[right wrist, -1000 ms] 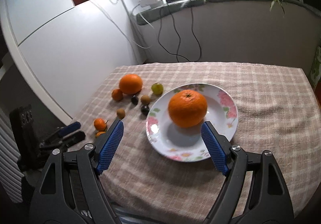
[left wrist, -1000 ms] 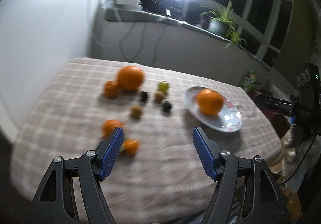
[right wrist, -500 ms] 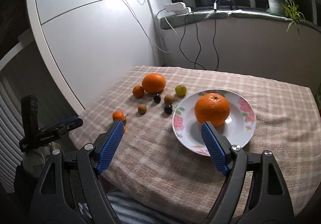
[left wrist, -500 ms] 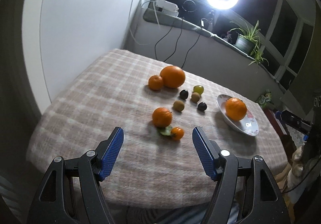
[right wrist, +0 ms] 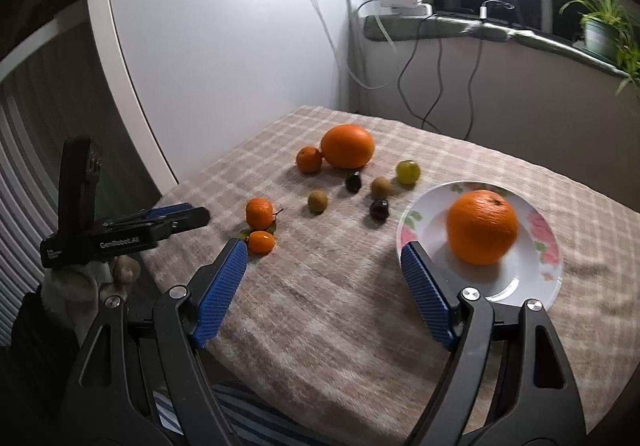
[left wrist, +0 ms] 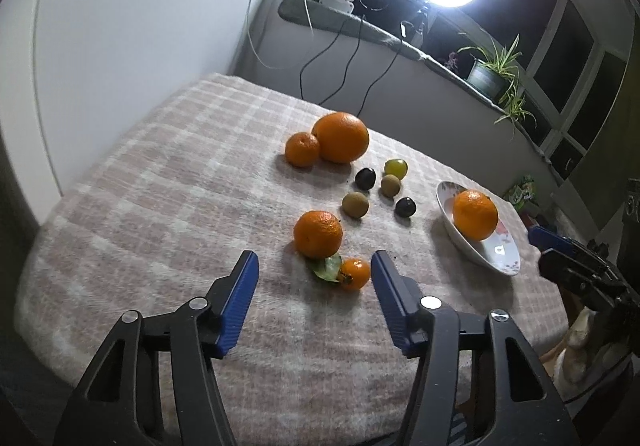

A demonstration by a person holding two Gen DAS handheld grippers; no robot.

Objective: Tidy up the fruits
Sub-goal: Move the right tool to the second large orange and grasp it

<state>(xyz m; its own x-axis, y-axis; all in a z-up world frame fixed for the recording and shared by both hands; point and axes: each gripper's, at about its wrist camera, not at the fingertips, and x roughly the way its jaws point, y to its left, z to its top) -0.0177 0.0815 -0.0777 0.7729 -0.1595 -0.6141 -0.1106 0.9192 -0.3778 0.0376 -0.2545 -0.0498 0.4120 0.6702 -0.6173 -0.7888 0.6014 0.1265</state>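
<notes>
Checked cloth, soft and napped, covers the surface [left wrist: 168,182]. Ahead of the left claw [left wrist: 314,266], whose half-spread, empty jaws have just been closing, two dimpled mandarins [left wrist: 318,234] lie ready for picking. Beyond the wide, empty right claw [right wrist: 322,256], one round orange [right wrist: 482,226] is set on the glossy floral plate [right wrist: 540,270].

My left gripper [left wrist: 314,266] and right gripper [right wrist: 322,254]: black plastic arms, ribbed blue pads, silver screws. Left body printed white "GenRobot.AI". White glove, dark sleeve beneath it.
</notes>
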